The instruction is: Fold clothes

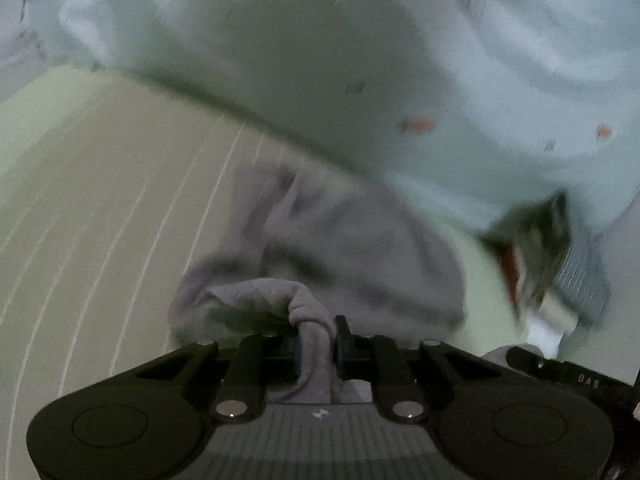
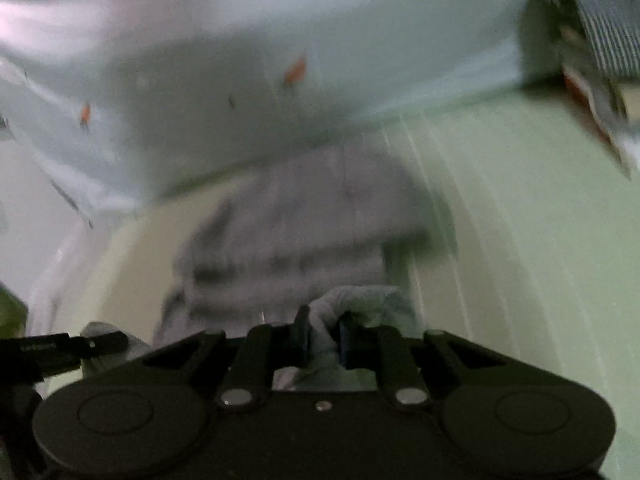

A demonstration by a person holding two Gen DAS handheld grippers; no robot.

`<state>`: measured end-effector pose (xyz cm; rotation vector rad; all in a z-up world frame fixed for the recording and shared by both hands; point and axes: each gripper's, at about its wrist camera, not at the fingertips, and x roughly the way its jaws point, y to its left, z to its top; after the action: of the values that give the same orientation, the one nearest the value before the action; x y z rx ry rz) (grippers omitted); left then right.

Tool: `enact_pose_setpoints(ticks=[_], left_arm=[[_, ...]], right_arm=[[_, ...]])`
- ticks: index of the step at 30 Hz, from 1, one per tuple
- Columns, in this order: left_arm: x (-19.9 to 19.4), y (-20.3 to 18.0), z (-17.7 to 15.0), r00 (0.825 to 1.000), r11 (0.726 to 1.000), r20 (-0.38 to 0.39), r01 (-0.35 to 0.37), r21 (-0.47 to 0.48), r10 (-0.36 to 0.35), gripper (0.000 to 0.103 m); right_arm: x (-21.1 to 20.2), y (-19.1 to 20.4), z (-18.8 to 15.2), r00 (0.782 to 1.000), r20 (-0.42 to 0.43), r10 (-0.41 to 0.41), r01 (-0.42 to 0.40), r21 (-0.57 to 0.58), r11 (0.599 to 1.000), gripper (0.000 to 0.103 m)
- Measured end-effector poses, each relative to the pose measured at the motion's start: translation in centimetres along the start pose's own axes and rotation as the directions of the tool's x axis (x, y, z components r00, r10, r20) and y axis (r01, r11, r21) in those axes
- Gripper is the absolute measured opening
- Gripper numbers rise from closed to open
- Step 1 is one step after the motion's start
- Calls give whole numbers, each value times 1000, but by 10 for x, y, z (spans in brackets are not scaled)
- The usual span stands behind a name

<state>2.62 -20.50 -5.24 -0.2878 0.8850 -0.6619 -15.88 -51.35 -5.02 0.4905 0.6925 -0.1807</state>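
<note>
A grey garment [image 1: 340, 240] lies bunched on a pale green striped bed sheet [image 1: 100, 220]. My left gripper [image 1: 316, 348] is shut on a fold of this grey cloth, which bulges up between the fingers. In the right wrist view the same grey garment [image 2: 300, 216] lies ahead in blurred folds. My right gripper [image 2: 324, 340] is shut on another pale edge of the cloth [image 2: 352, 300]. The other gripper's black tip [image 2: 60, 346] shows at the left edge of the right wrist view.
A large pale blue pillow or duvet with small orange marks [image 1: 400, 60] lies just behind the garment, also in the right wrist view [image 2: 240, 60]. A blue-striped cloth and a dark printed item [image 1: 560, 264] sit at the right. The striped sheet [image 2: 520, 240] stretches to the right.
</note>
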Motion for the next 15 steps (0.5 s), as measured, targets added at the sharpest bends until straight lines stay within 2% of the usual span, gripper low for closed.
enact_pose_setpoints(ticks=[2, 5, 7, 10, 12, 14, 15], left_arm=[[5, -5, 22, 999, 1000, 50, 3, 21, -4, 16], [32, 0, 37, 999, 999, 37, -31, 9, 31, 16], [51, 5, 46, 998, 998, 24, -55, -1, 55, 21], [79, 12, 59, 996, 996, 4, -92, -16, 92, 24], [94, 17, 56, 991, 991, -58, -122, -46, 120, 29], [91, 17, 49, 990, 990, -70, -129, -64, 124, 36], [87, 18, 46, 990, 990, -69, -126, -66, 121, 45]], right_arm=[[2, -1, 25, 998, 60, 4, -4, 10, 1000, 14], [6, -4, 59, 990, 142, 3, -7, 25, 1000, 14], [20, -9, 68, 987, 160, -25, 19, 35, 999, 15], [39, -16, 66, 990, 130, -62, 57, 40, 998, 22], [46, -20, 59, 993, 95, -75, 70, 54, 996, 36], [53, -24, 53, 994, 59, -87, 83, 68, 994, 42], [56, -26, 50, 995, 41, -92, 89, 75, 993, 47]])
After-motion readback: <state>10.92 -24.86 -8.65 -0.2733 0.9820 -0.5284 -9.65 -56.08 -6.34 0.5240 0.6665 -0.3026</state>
